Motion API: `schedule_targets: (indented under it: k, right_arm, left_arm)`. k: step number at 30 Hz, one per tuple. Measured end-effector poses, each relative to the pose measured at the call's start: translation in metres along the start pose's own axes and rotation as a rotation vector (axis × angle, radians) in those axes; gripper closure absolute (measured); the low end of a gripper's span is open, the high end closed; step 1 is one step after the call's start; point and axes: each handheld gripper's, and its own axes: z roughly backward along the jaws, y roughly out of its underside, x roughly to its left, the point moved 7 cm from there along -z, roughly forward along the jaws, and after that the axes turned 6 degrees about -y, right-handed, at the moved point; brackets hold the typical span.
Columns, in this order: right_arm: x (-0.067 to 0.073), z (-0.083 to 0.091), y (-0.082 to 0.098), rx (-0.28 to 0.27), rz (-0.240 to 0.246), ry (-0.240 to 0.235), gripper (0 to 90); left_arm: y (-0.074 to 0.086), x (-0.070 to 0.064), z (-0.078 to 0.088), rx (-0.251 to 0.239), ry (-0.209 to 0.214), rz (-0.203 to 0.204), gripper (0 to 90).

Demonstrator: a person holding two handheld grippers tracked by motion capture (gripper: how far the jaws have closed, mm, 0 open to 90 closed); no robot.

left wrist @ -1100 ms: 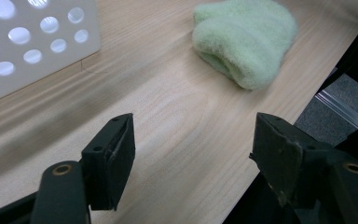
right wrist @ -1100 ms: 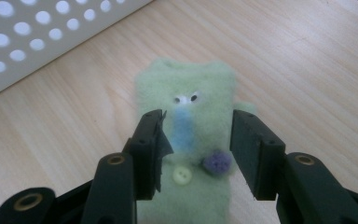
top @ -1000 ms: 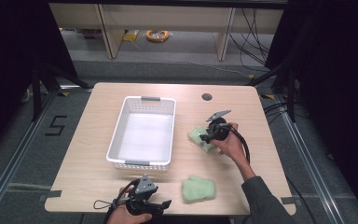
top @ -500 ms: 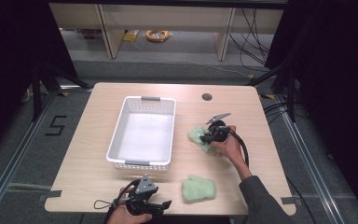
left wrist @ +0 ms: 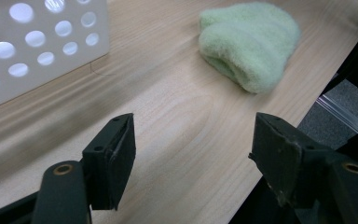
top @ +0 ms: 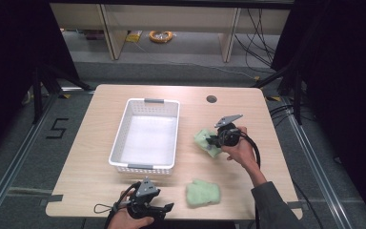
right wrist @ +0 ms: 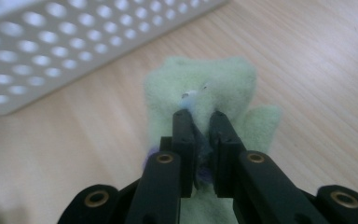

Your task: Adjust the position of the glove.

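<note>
**Right gripper pinches a green cloth beside the basket**

From the high view, the white basket (top: pixel 146 136) sits left of the table's (top: pixel 100 176) middle, its open top ready to take things dropped in. At about three o'clock from it, just beside its right wall, lies a green cloth (top: pixel 206 141), and the right gripper (top: pixel 215 140) reaches into it from the three o'clock side. Its jaws have just been closing, with the cloth between them, so the grab is likely made for a lift towards the basket. A second green cloth (top: pixel 203 192) lies at about five o'clock from the basket, near the front edge. The left gripper (top: pixel 164 208) waits low at six o'clock, pointing towards that second cloth, probably parked until its turn.

In the left gripper view, the jaws stand spread wide with bare wood between them. The second green cloth (left wrist: pixel 249 44) lies ahead at one o'clock, apart from the pads, and the basket (left wrist: pixel 42 46) wall fills the eleven o'clock corner.

In the right gripper view, the jaws are pressed nearly together on a fold of the green cloth (right wrist: pixel 200 88), bunching the fabric up between the pads. The basket (right wrist: pixel 74 42) lies beyond, at eleven o'clock.
</note>
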Motion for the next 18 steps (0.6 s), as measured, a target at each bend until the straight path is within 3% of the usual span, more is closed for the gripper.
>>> schedule_targets:
  k: [1, 2, 4, 5, 6, 8, 13, 14, 16, 18]
  right_arm:
    - [0.004, 0.006, 0.000, 0.004, 0.013, -0.024, 83.2]
    - [0.010, 0.011, -0.003, -0.032, 0.027, -0.047, 83.2]
    - [0.019, 0.022, -0.002, -0.038, 0.043, -0.080, 83.2]
    - [0.023, 0.027, -0.003, -0.039, 0.090, -0.110, 83.2]
    - [0.032, 0.032, 0.000, -0.030, 0.072, -0.115, 83.2]
    - [0.041, 0.036, 0.004, -0.031, 0.090, -0.106, 83.1]
    - [0.068, 0.047, 0.015, -0.018, 0.146, -0.181, 83.1]
    - [0.075, 0.050, 0.017, -0.026, 0.150, -0.190, 83.1]
    - [0.085, 0.053, 0.021, -0.031, 0.182, -0.223, 83.0]
    - [0.093, 0.056, 0.026, -0.025, 0.198, -0.248, 82.9]
  left_arm:
    - [0.000, 0.001, 0.001, 0.007, 0.000, -0.005, 29.9]
    - [0.000, 0.002, 0.001, 0.004, -0.004, -0.020, 29.9]
    - [0.000, 0.002, 0.002, 0.003, -0.006, -0.014, 29.9]
    - [-0.001, 0.003, 0.001, 0.002, -0.004, -0.013, 29.9]
    - [-0.001, 0.003, 0.001, 0.002, -0.004, -0.013, 29.9]
    - [-0.001, 0.003, 0.001, 0.000, -0.005, -0.009, 29.9]
    - [-0.001, 0.003, 0.002, 0.002, -0.007, -0.014, 29.9]
    - [-0.001, 0.002, 0.001, -0.007, -0.007, 0.013, 29.9]
    - [-0.001, 0.005, 0.002, -0.002, -0.013, -0.010, 30.0]
    - [-0.002, 0.004, 0.002, -0.006, -0.011, -0.004, 30.0]
